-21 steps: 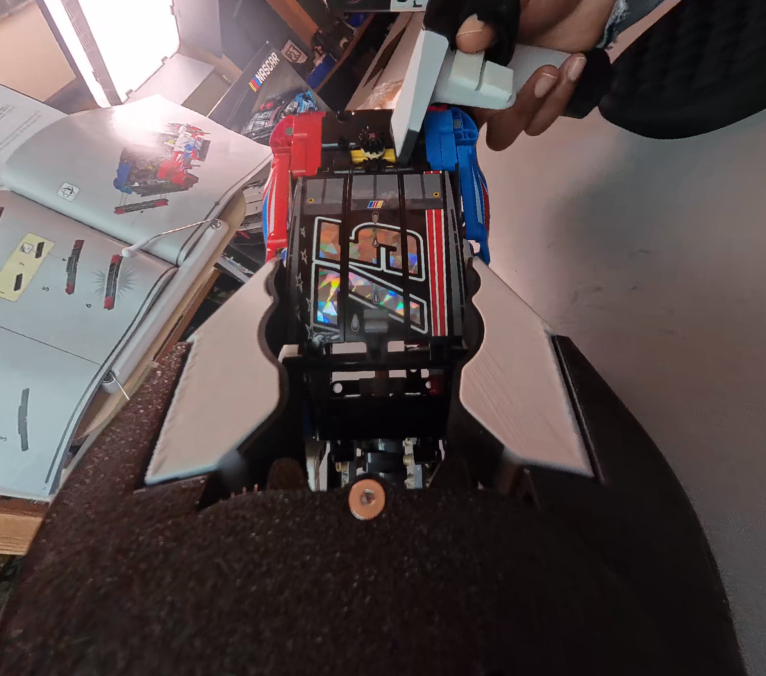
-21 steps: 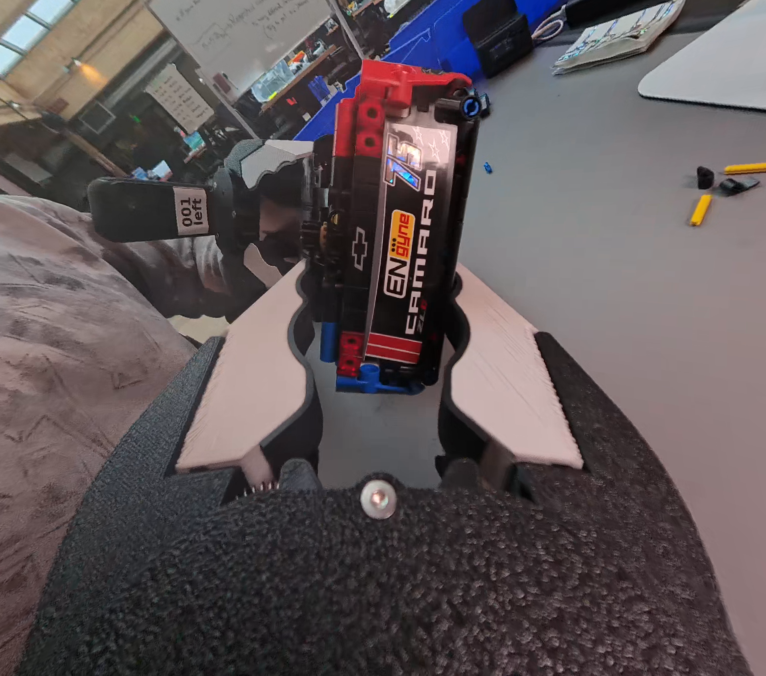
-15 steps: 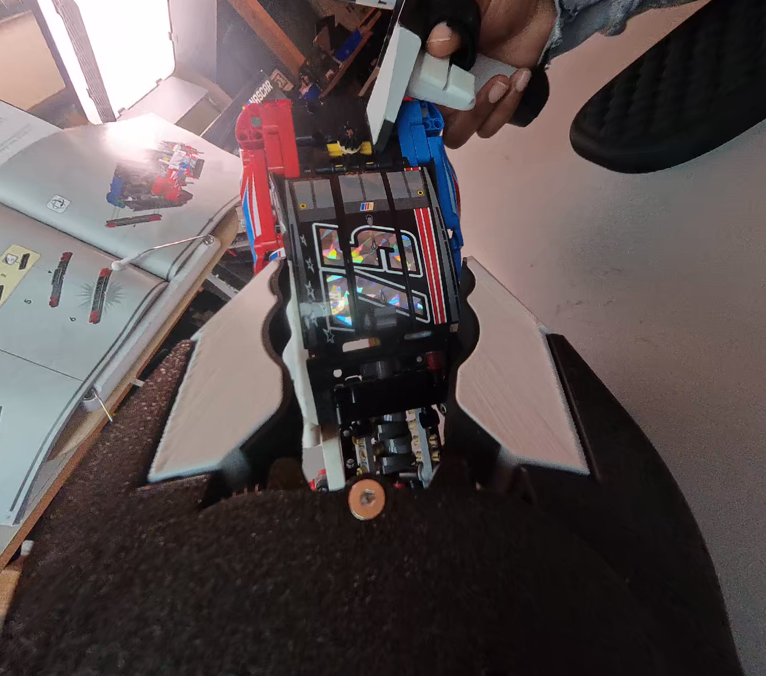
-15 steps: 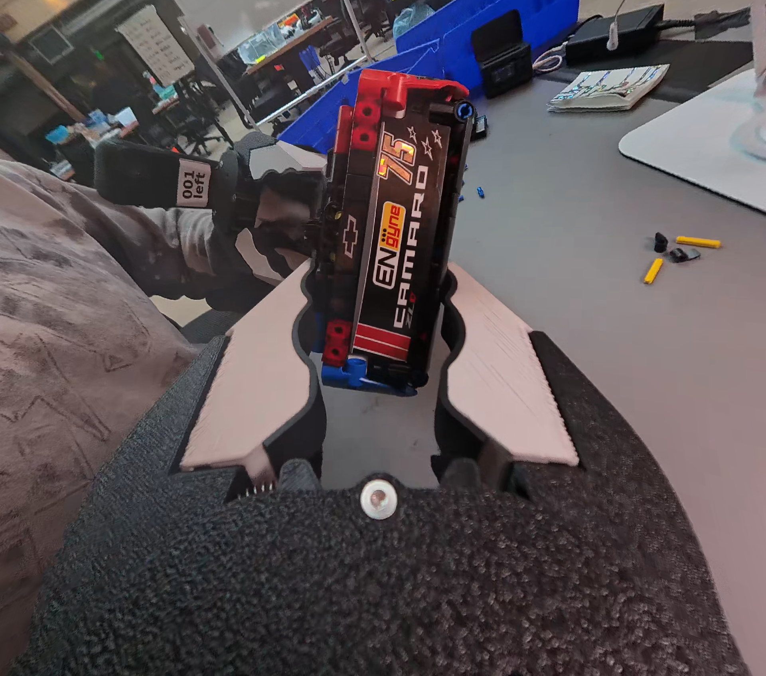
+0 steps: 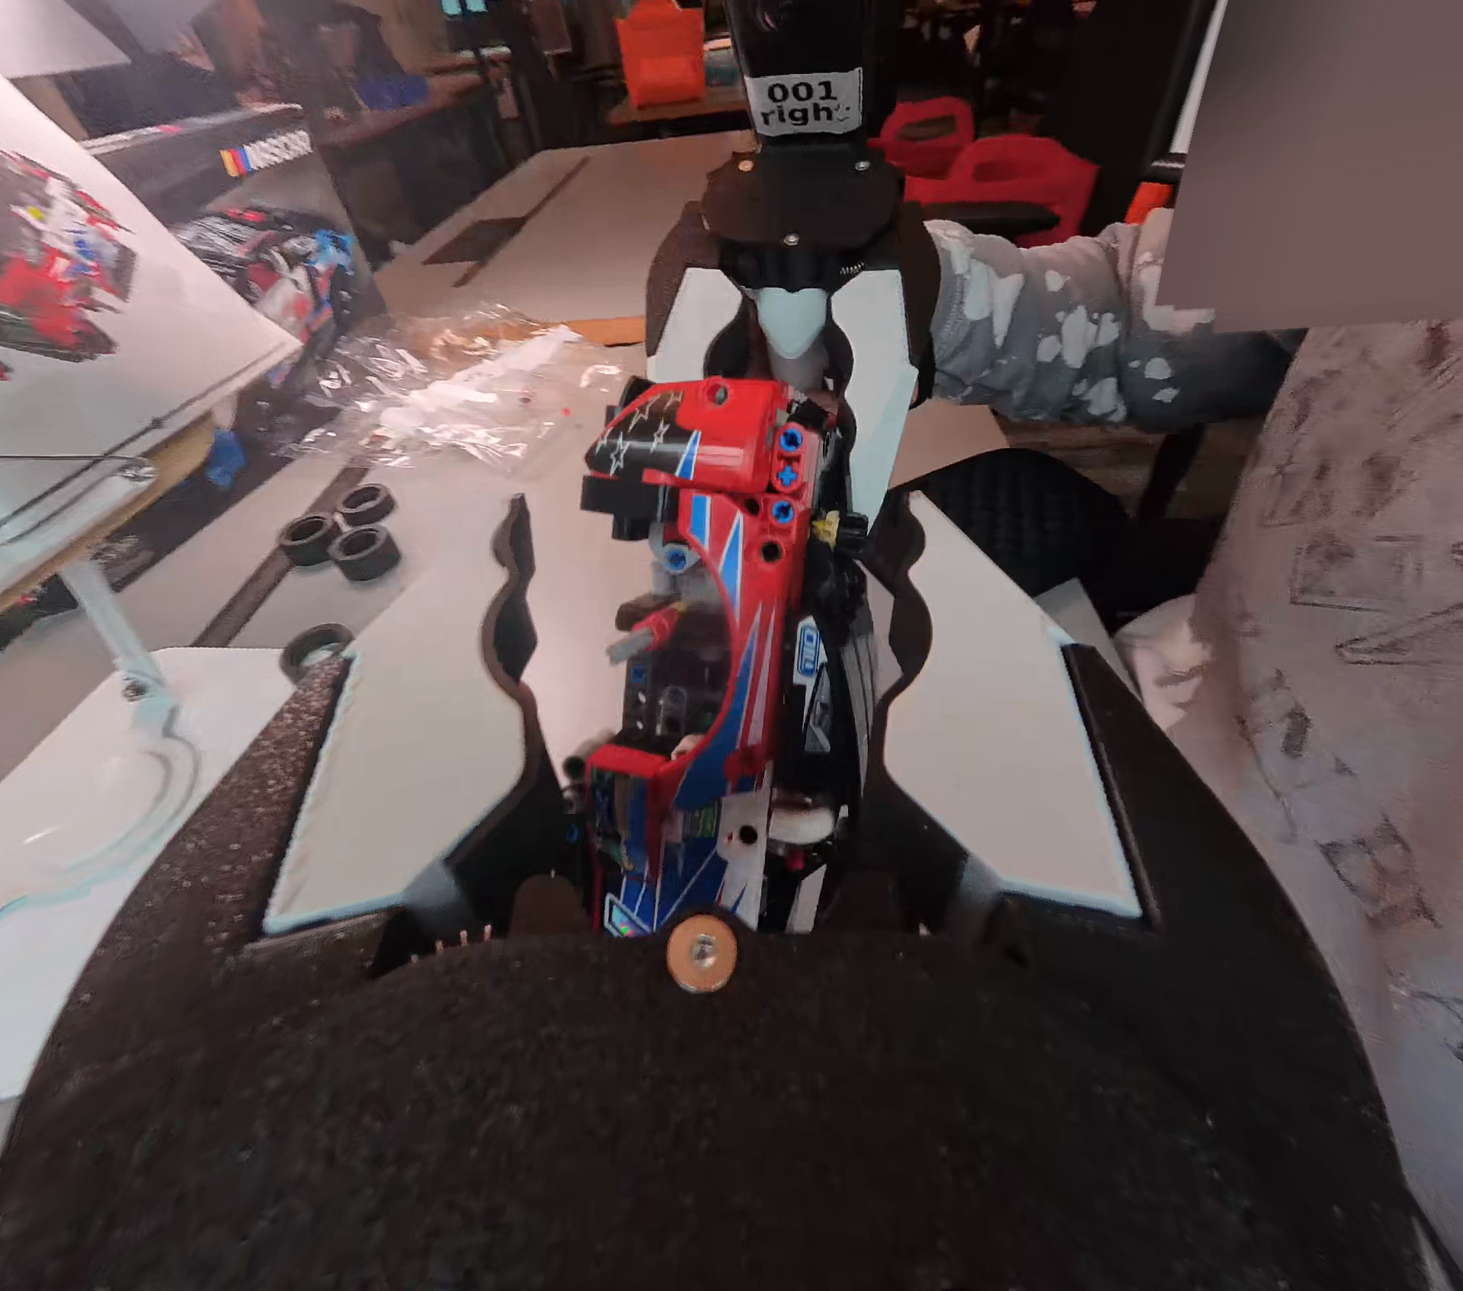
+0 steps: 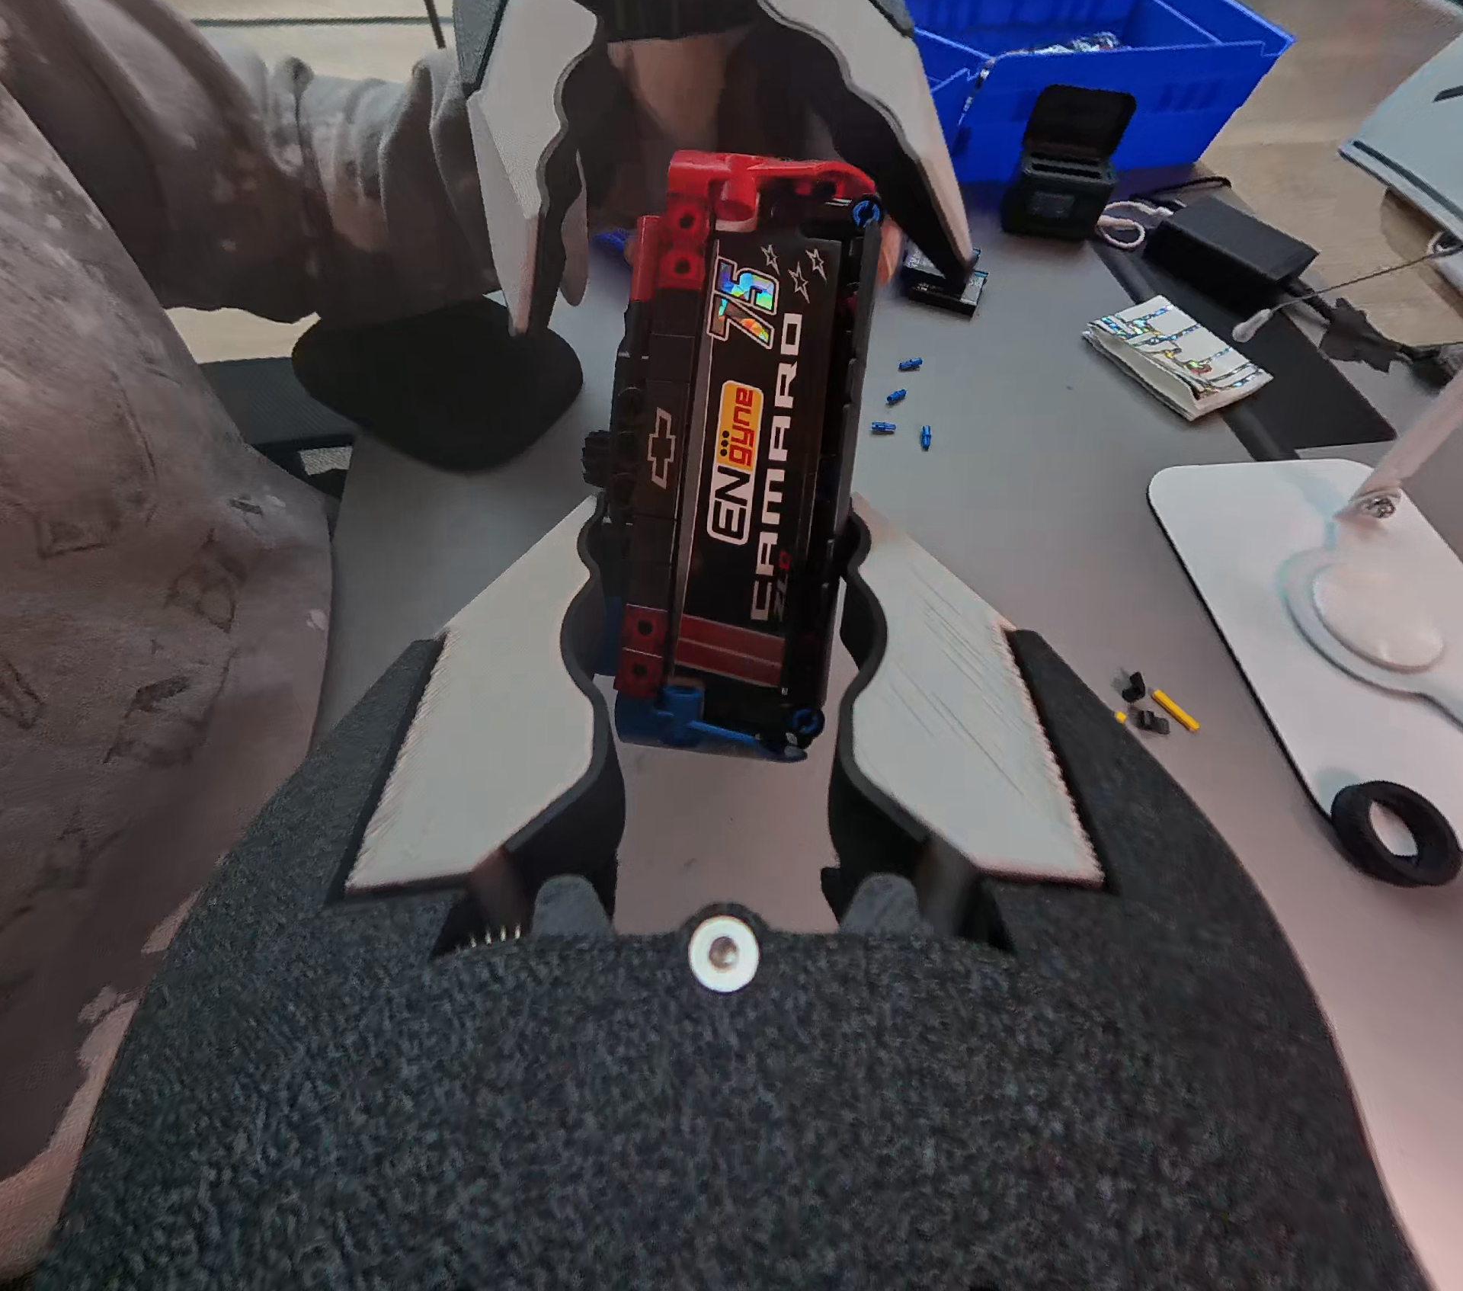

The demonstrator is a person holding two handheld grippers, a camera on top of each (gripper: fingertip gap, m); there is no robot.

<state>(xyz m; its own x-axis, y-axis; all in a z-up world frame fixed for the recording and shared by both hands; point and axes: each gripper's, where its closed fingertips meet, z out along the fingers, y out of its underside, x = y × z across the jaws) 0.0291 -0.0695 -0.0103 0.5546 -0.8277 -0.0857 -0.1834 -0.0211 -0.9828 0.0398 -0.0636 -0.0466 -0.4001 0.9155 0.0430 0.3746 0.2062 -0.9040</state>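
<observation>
A brick-built race car [image 6: 736,461], black with red and blue parts, is held in the air over the grey table [image 6: 1029,580]. My right gripper [image 6: 724,509] is shut on its near end, with both fingers pressed on its sides. My left gripper [image 6: 740,291] is open, its fingers spread on either side of the car's far end without touching. In the left wrist view the car [image 5: 712,619] shows its red and blue side between the open fingers of my left gripper [image 5: 712,517]. The right gripper [image 5: 776,414] grips the far end.
Three black tyres [image 5: 348,532], clear plastic bags [image 5: 475,382] and an open instruction booklet [image 5: 119,319] lie to the left. A blue bin [image 6: 1108,41], a sticker sheet [image 6: 1172,358], blue pins [image 6: 898,394], small yellow and black pieces [image 6: 1156,707], a tyre [image 6: 1397,841] and a white stand base [image 6: 1306,580] are on the right. Spacing between my two grippers at the tips: around 5 cm.
My left gripper has opened and let go of the car. The car has turned, so its red side now faces the left camera. The right gripper still holds it.
</observation>
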